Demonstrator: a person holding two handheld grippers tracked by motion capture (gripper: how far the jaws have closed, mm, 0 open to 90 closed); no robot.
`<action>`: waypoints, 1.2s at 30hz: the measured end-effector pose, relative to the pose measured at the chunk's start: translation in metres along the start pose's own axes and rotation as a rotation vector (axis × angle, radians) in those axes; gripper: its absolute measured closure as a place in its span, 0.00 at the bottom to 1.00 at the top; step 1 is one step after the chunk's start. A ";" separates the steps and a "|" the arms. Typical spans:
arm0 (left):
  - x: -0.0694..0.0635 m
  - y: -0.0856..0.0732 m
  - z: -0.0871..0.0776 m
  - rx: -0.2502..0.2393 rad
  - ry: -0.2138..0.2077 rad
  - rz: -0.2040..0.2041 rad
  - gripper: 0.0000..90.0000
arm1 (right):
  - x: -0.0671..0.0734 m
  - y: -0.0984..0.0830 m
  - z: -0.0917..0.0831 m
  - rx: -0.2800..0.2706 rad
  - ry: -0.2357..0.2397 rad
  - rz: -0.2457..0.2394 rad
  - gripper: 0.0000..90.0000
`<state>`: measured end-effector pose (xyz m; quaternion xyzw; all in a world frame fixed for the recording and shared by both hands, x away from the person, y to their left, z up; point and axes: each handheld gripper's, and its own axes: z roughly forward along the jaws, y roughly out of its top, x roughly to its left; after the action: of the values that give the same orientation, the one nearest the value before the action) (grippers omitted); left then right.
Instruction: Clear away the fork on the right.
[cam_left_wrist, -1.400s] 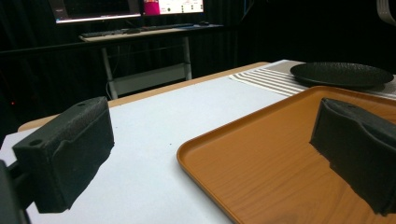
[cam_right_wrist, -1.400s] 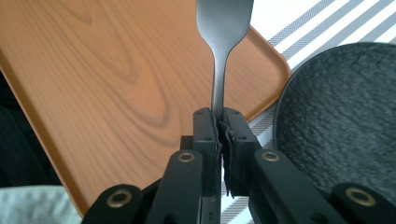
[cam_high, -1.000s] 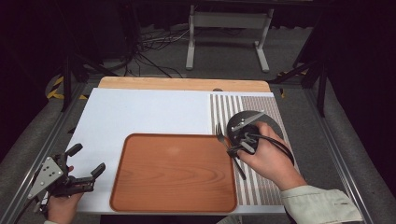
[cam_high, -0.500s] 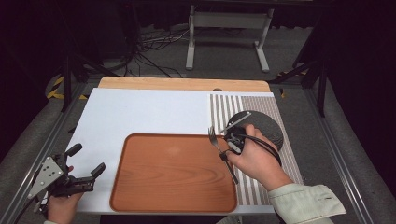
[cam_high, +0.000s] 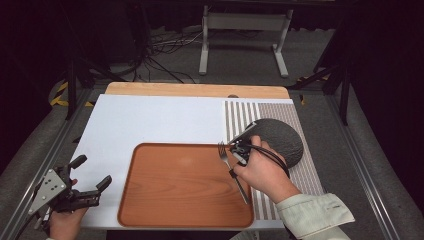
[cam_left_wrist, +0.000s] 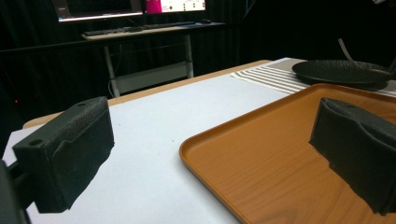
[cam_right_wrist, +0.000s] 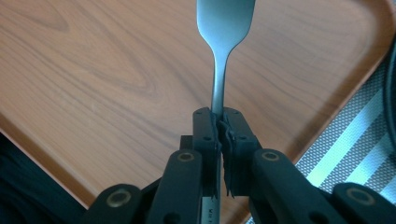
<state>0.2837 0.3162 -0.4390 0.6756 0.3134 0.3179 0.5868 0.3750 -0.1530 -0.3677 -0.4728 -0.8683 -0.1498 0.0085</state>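
holding one fork (cam_right_wrist: 218, 70) over one tray (cam_high: 175, 210), right gripper (cam_right_wrist: 220, 128).

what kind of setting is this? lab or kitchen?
Likely a lab recording rig, not a kitchen: dark curtained room, monitors on a desk behind, cables on the floor, and a staged table with tray, plate and fork.

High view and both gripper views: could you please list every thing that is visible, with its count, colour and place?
Tray: one, brown wood, on the near middle of the table.
Plate: one, dark grey, on the striped mat, right of the tray.
Striped mat: one, grey and white, right part of the table.
White sheet: one, covering the left and middle of the table.
Fork: one, silver, held over the tray's right edge.
Metal stand: one, pale grey, on the floor beyond the table.
Left tongs: black, open, at the near left corner.
Right tongs: black, shut on the fork.
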 end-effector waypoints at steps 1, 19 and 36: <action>0.000 0.000 0.000 -0.004 0.002 0.000 0.00 | 0.000 0.000 0.001 0.007 0.005 0.007 0.95; -0.001 0.000 0.002 0.002 -0.003 0.004 0.01 | -0.001 0.001 0.026 0.088 0.020 0.046 0.95; -0.001 0.000 0.003 0.006 -0.008 0.008 0.01 | -0.003 -0.001 0.046 0.111 0.010 0.076 0.95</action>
<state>0.2857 0.3136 -0.4398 0.6798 0.3093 0.3168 0.5847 0.3818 -0.1429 -0.4123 -0.5035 -0.8566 -0.1035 0.0445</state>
